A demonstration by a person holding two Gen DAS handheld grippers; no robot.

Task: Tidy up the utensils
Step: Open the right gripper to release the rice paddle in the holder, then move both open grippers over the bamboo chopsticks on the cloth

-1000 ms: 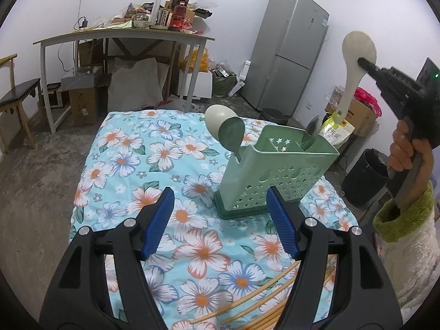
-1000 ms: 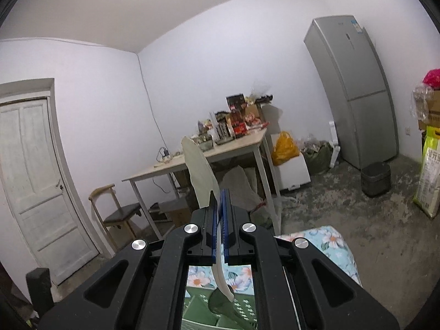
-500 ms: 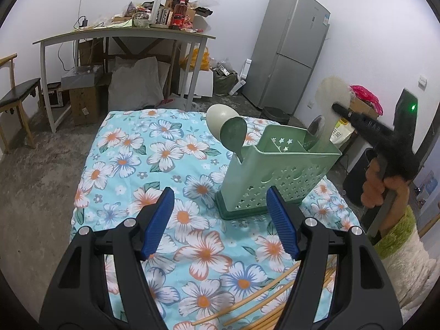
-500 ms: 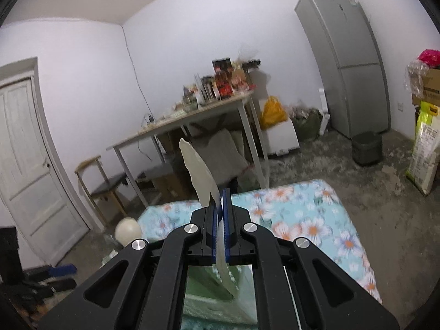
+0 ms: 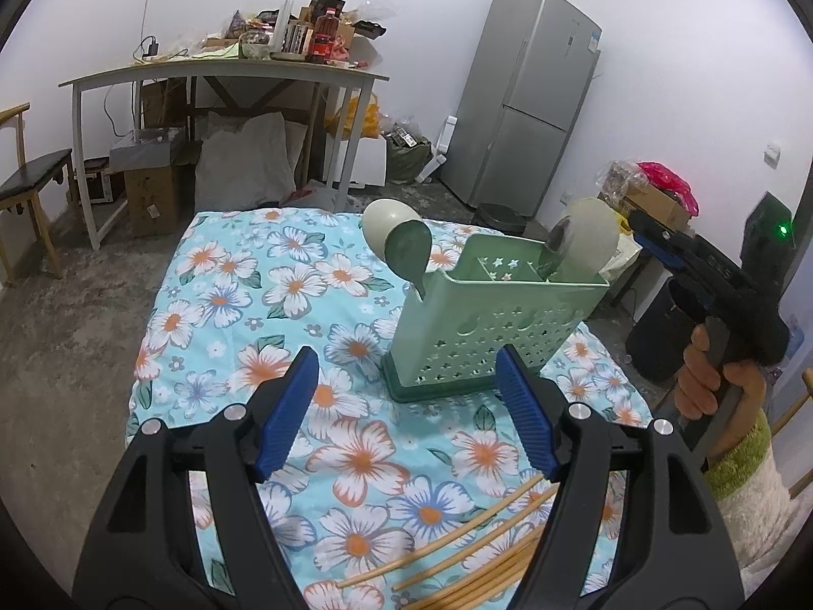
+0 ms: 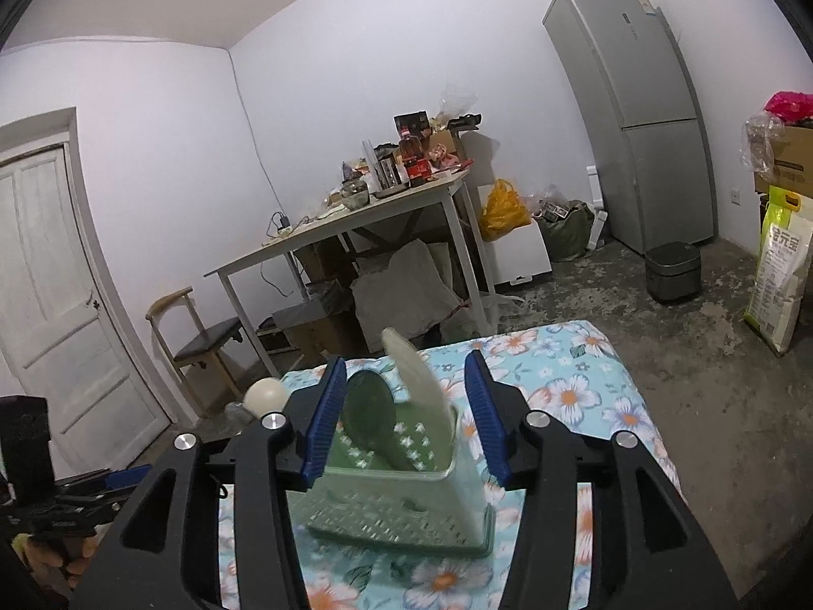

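- Desk (image 5: 218,274) w/ blue floral cloth fills the mid of both views; grey fridge (image 5: 528,101) stands by the far wall.
- Green perforated utensil caddy (image 5: 488,325) stands upright on the cloth, right of centre in the left wrist view.
- Caddy holds a dark green spoon (image 5: 409,254) and a cream spoon (image 5: 383,221) at its left end, bowls up.
- Pale rice paddle (image 6: 416,386) sits in the caddy's right end, head up, leaning; it's free of the right gripper.
- Right gripper (image 6: 406,412) is above and just behind the caddy, jaws opening; the paddle head is in the gap but the pads don't touch it. A hand (image 5: 711,381) in a green cuff holds it.
- Left gripper (image 5: 406,406) hovers low over the cloth near the caddy, jaws wide apart and widening, nothing b/w them.
- Bamboo chopsticks (image 5: 457,554) lie loose on the cloth, near edge.
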